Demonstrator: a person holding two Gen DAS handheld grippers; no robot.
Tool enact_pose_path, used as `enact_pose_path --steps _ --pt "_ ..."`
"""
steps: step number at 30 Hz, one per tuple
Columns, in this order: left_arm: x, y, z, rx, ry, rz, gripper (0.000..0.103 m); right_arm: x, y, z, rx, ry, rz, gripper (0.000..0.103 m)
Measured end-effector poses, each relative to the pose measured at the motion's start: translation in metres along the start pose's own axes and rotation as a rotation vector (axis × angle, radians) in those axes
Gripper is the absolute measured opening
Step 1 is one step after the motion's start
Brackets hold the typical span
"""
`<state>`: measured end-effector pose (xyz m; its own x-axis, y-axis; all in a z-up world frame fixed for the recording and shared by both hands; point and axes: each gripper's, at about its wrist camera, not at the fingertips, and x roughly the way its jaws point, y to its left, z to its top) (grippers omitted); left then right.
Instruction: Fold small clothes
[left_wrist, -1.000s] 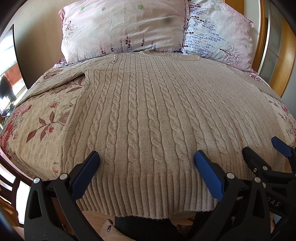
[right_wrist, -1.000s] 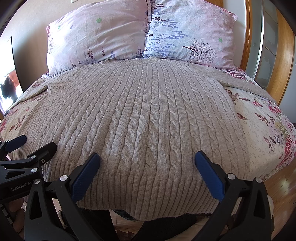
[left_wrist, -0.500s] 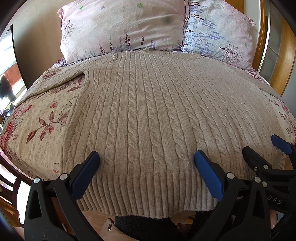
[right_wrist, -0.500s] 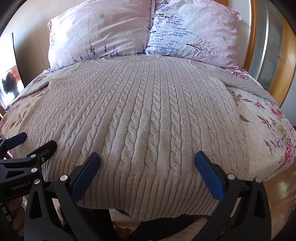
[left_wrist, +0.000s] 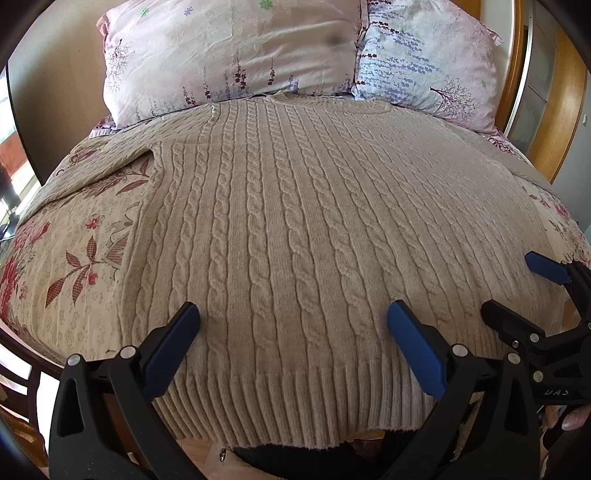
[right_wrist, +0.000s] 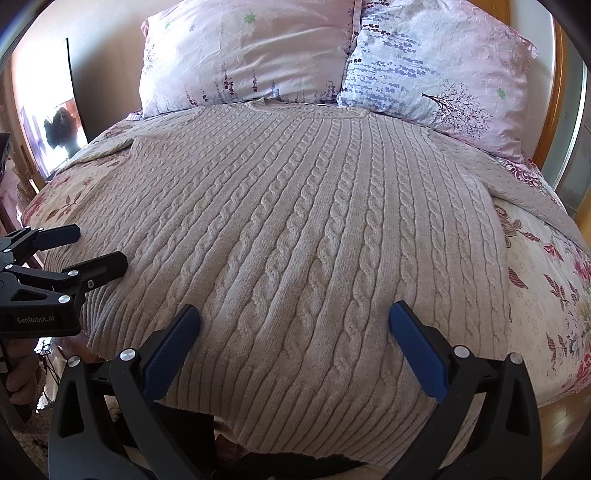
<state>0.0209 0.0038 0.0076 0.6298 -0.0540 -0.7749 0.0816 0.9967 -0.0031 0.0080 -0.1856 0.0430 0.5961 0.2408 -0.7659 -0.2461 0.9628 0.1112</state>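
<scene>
Both tongs (left_wrist: 291, 343) (right_wrist: 293, 345) gape above the sweater's (left_wrist: 295, 221) hem.

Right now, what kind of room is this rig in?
Most likely a bedroom: a cable-knit sweater lies spread flat on a bed with a floral bedspread, two patterned pillows at its head, and a wooden frame behind.

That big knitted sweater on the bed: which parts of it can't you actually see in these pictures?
- Sweater sleeve ends: run off the bed's sides in both wrist views.
- Hem middle: hangs over the bed edge, partly behind the left gripper and the right gripper.
- Neckline: partly tucked against the pillows.
- Underside: hidden.
</scene>
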Motion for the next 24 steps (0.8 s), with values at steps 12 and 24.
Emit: enact_pose_path --steps 12,24 --pt "0.011 0.020 0.069 0.009 -0.067 0.000 0.101 -0.005 -0.143 0.052 0.440 -0.072 0.003 0.102" --pt "0.025 0.027 0.133 0.054 -0.206 0.013 0.101 0.016 -0.322 0.061 0.963 -0.063 -0.119 0.072"
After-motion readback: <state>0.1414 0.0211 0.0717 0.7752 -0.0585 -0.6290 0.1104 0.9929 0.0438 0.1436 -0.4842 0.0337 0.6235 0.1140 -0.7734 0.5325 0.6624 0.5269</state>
